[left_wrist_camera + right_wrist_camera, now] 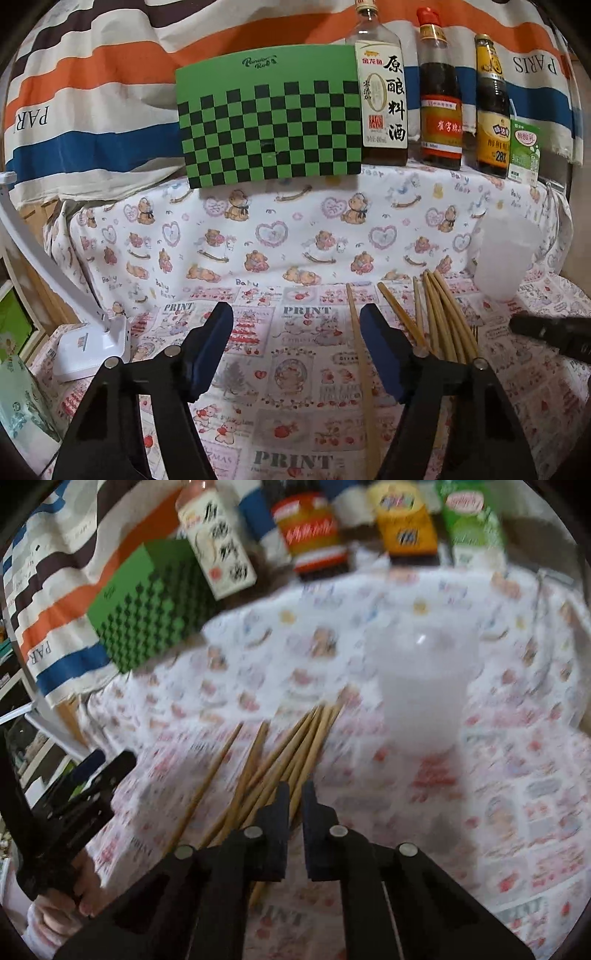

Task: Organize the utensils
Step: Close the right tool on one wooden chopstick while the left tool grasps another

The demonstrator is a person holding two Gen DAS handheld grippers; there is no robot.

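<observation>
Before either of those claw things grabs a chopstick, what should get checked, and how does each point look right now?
1. Left gripper open wide enough: ok, its jaws stand well apart and hold nothing.
2. A chopstick within its reach: ok, one single chopstick lies between its fingers.
3. Right gripper holding anything: cannot tell; its jaws are nearly closed over the chopstick pile and the picture is blurred.
4. White cup upright and free: ok, it stands beyond the pile.
5. Cup empty: cannot tell, its inside is not visible.
6. Bottles out of the way: ok, lined up at the back.
</observation>
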